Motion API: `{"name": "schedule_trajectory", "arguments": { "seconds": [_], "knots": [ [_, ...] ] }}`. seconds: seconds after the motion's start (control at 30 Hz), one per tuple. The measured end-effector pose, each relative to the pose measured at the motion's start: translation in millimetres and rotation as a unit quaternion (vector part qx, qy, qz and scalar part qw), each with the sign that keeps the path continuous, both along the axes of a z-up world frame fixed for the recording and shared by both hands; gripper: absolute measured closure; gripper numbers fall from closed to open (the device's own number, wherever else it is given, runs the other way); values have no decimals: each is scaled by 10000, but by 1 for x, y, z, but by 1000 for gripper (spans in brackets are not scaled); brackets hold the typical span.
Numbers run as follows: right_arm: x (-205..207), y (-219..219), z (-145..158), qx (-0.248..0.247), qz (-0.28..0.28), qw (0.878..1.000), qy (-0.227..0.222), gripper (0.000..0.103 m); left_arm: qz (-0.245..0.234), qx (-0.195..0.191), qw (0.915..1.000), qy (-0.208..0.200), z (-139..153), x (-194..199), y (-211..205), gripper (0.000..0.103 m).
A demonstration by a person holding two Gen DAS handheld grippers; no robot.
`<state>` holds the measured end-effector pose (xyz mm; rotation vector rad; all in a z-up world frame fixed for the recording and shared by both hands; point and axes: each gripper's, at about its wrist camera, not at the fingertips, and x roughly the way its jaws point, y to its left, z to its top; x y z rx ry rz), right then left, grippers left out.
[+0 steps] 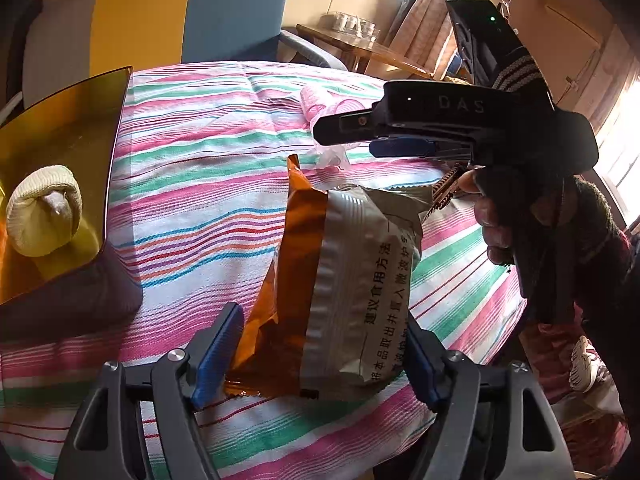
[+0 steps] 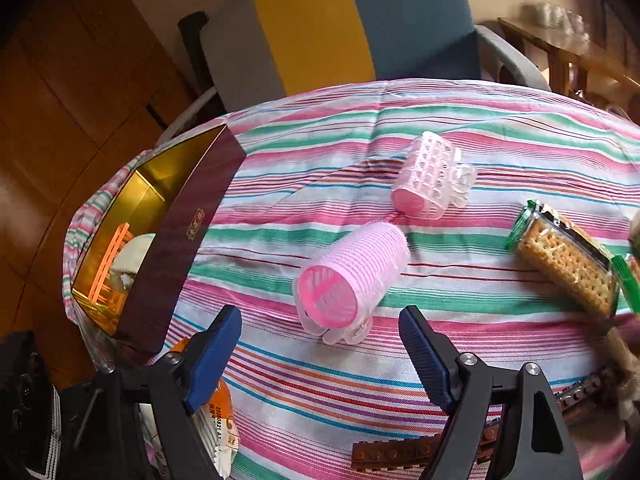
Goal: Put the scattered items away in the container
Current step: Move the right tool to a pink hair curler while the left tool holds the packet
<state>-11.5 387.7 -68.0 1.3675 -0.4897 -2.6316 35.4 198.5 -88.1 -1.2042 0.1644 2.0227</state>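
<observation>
An orange and grey snack packet (image 1: 352,280) stands on edge on the striped tablecloth. My left gripper (image 1: 320,360) is shut on it, one blue pad against each side. The container, a dark box with a gold inside (image 1: 116,160) (image 2: 188,232), sits at the left and holds a cream knitted ball (image 1: 44,208). My right gripper (image 2: 320,356) is open with nothing between its pads. Just ahead of it lies a pink hair roller (image 2: 348,276). In the left wrist view that right gripper (image 1: 344,138) hovers beyond the packet.
Farther back lies a paler pink roller (image 2: 428,176). A cracker pack (image 2: 568,264) is at the right. Brown brick strips (image 2: 400,452) lie near the front edge. A yellow, blue and grey chair (image 2: 360,20) stands behind the table. A person's hand (image 1: 492,220) is at the right.
</observation>
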Motion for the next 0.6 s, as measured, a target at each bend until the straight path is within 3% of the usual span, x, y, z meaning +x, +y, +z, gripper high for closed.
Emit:
{"name": "schedule_trajectory", "arguments": {
  "seconds": [0.17, 0.5, 0.6],
  "knots": [
    [2, 9, 0, -8, -338, 9994, -46, 18, 16, 11, 10000, -19, -2, -1, 3, 27],
    [-17, 17, -2, -586, -785, 9952, 48, 18, -36, -11, 10000, 22, 1, 5, 3, 22],
    [-22, 19, -3, -589, -904, 9941, 85, 26, -58, -11, 10000, 37, 2, 7, 2, 21]
  ]
}}
